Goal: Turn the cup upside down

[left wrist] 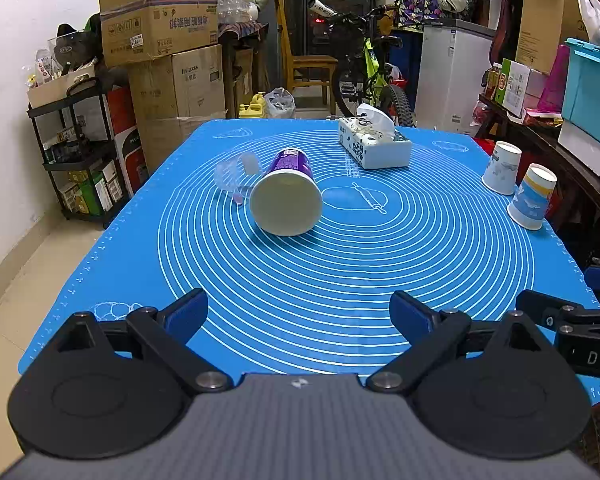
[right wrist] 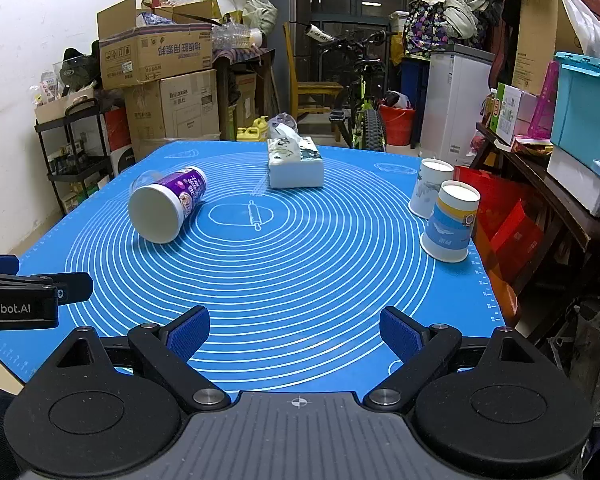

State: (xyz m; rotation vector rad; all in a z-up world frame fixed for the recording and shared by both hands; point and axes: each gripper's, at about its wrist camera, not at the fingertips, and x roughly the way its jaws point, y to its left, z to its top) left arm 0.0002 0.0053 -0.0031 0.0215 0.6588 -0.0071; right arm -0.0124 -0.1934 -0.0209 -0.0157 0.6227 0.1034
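A purple and white cup (left wrist: 286, 196) lies on its side on the blue mat (left wrist: 340, 272), its white base turned toward me and a clear domed lid (left wrist: 230, 174) at its far end. It also shows in the right wrist view (right wrist: 166, 204), at the mat's left. My left gripper (left wrist: 299, 316) is open and empty, over the mat's near edge, well short of the cup. My right gripper (right wrist: 295, 334) is open and empty, near the front edge. Two paper cups (right wrist: 452, 220) (right wrist: 428, 188) stand upside down at the mat's right edge.
A tissue box (left wrist: 374, 140) lies at the back of the mat, also seen in the right wrist view (right wrist: 296, 164). Cardboard boxes (left wrist: 164, 52), a black shelf cart (left wrist: 80, 152), a bicycle (left wrist: 364, 68) and a cluttered side table (right wrist: 540, 168) surround the table.
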